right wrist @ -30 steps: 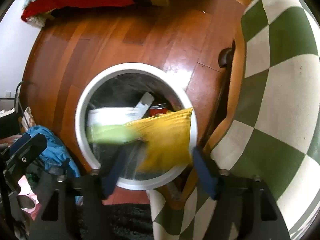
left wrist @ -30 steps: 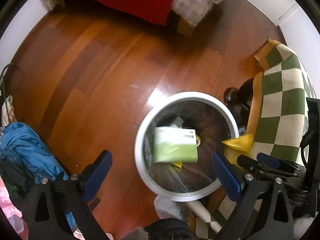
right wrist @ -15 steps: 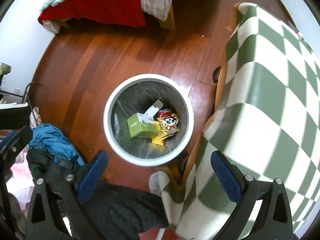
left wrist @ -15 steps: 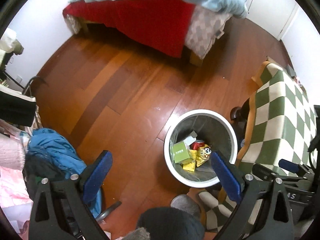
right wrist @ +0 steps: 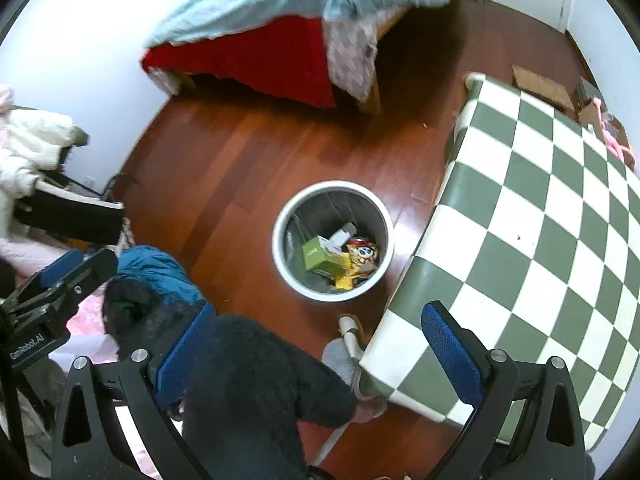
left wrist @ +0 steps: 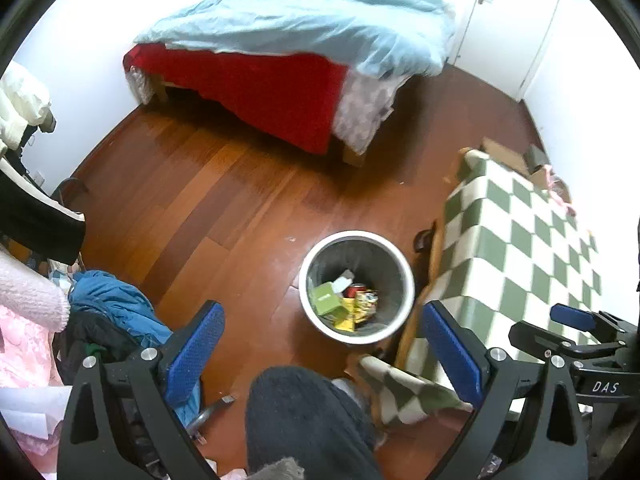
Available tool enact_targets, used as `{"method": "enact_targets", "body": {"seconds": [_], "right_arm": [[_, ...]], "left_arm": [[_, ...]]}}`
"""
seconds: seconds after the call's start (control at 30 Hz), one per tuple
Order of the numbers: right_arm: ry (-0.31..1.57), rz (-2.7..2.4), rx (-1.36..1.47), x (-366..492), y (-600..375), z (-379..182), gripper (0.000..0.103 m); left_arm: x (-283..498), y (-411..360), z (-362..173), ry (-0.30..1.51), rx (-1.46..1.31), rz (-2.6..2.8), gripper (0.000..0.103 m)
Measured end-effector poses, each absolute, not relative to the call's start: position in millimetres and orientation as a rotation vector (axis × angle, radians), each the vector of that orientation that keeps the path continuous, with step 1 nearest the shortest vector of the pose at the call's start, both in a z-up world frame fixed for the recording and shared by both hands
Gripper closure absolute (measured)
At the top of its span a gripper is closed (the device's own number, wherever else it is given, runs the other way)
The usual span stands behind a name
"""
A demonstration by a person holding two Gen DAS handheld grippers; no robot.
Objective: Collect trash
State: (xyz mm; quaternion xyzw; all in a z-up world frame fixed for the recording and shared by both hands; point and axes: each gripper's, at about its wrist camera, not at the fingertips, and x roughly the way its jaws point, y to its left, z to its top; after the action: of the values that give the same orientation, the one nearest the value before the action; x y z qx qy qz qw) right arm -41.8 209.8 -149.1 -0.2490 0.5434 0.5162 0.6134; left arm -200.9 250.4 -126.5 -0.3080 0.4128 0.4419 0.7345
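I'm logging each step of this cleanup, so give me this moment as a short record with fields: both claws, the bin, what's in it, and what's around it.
left claw: open, empty, high above the floor
right claw: open, empty, also raised
bin: white rim, dark liner, upright on the wood floor
contents: green box, yellow wrapper, cartoon snack packet, white scrap
beside bin: checkered table to its right
farther off: bed with blue cover; blue jacket to the left
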Motion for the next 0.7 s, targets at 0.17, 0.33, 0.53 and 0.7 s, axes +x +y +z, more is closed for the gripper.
{"method": "enact_targets", "body": {"seconds": [0.17, 0.33, 0.53, 0.7], "right_arm": [[1.23, 1.256, -0.518, -42, 179, -103, 0.0], [1.218, 1.302, -0.48, -43, 156, -68, 0.0], [1.215, 1.344, -0.451, -45, 139, -40, 0.0], [1.217, 1.376, -0.436, -50, 130, -23, 0.0]], "left_arm": [[-198, 223, -90, 0.868, -0.668, 0.909, 0.002], [-200, 203, -61, 0.817, -0.672, 0.858, 0.002], [-207, 187, -31, 0.765, -0.662, 0.83, 0.002], [-215, 176, -13, 0.733, -0.658, 0.819, 0.002]]}}
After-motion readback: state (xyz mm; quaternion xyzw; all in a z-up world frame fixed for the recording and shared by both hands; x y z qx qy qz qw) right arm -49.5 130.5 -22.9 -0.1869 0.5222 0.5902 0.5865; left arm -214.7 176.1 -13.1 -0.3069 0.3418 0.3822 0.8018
